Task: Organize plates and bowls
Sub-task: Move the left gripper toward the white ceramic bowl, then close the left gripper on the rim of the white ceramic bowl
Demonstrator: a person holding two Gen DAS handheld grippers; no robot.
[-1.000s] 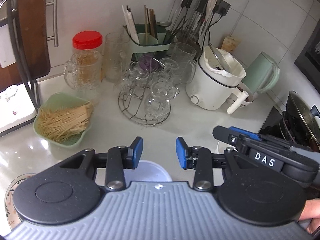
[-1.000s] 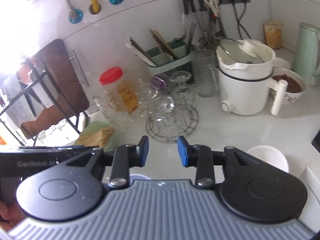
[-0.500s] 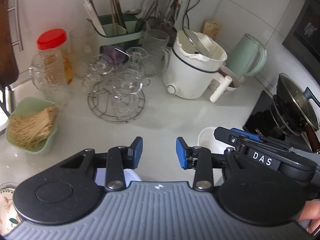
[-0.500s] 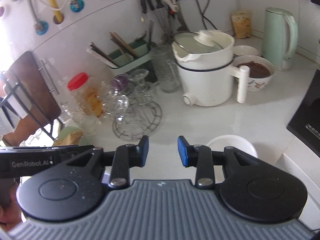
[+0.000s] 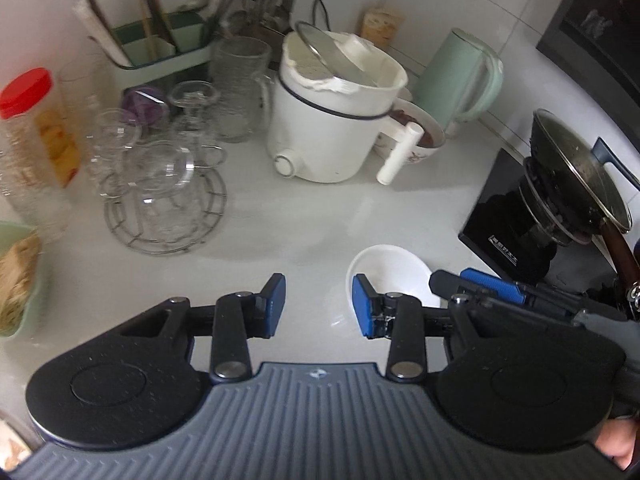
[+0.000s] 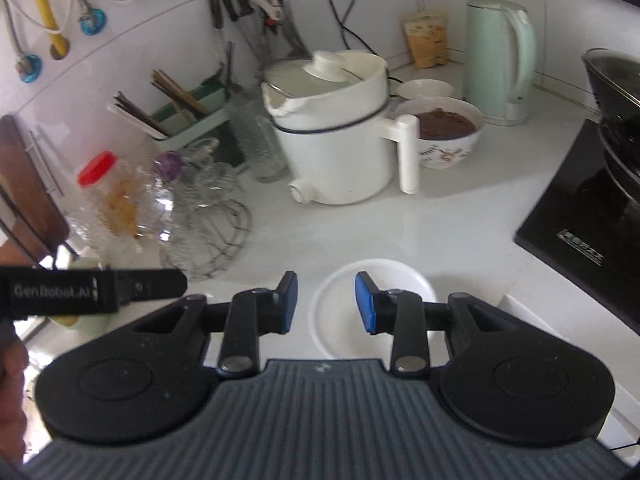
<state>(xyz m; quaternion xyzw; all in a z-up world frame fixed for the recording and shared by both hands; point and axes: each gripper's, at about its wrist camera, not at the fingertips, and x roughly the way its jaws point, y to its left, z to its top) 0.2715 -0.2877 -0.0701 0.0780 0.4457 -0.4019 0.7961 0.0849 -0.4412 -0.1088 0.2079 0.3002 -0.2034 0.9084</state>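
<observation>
A small white bowl (image 5: 390, 268) sits on the white counter, in the right wrist view (image 6: 340, 316) just below and between my right fingers. My right gripper (image 6: 326, 302) is open and empty, hovering over the bowl's near left part. My left gripper (image 5: 318, 306) is open and empty, just left of the bowl; its right finger overlaps the bowl's rim in the picture. The right gripper's fingers (image 5: 492, 290) show at the bowl's right in the left wrist view. A patterned bowl of brown food (image 6: 444, 136) stands behind the white cooker.
A white electric cooker (image 5: 332, 120) stands at the back, a green kettle (image 6: 500, 60) to its right. A wire rack of glasses (image 5: 164, 196), a red-lidded jar (image 5: 36, 128) and a green noodle dish (image 5: 16, 280) are at the left. A black hob with pans (image 5: 560, 200) is at the right.
Both grippers have swung right along the counter. The white bowl has come into the middle of both views, and the pale lidded tub under the left gripper has dropped out of sight.
</observation>
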